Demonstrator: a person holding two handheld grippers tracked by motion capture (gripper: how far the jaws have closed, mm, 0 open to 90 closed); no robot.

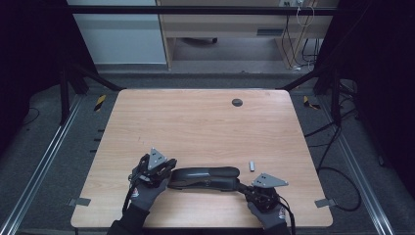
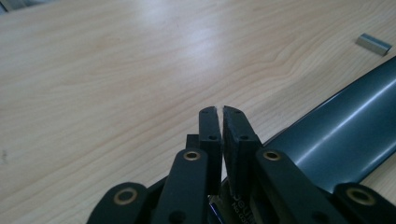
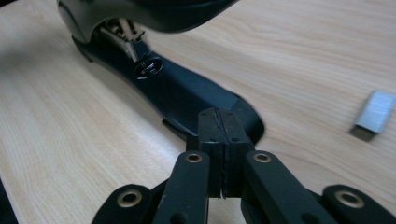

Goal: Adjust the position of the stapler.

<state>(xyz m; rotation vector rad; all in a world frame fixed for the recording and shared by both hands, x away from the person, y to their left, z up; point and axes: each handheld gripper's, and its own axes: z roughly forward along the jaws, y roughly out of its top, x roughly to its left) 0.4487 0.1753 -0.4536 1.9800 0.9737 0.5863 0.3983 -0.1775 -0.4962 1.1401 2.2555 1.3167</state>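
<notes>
Near the desk's front edge lies one black stapler, lengthwise along that edge and about midway between its front corners. One gloved hand meets each end of it. The left gripper sits at the stapler's left end with its claw nearly pressed together, a thin slit between the pads and nothing pinched; the stapler's glossy top runs just beside it. The right gripper sits at the right end with its claw pressed together on nothing, its tips right at the stapler's base; whether they touch it cannot be told.

One small strip of staples lies just beyond the stapler's right end, apart from it. Beyond that the desk is bare wood to the far edge, save one dark round plug near it.

The person's forearms are cut off at the bottom of the high view.
</notes>
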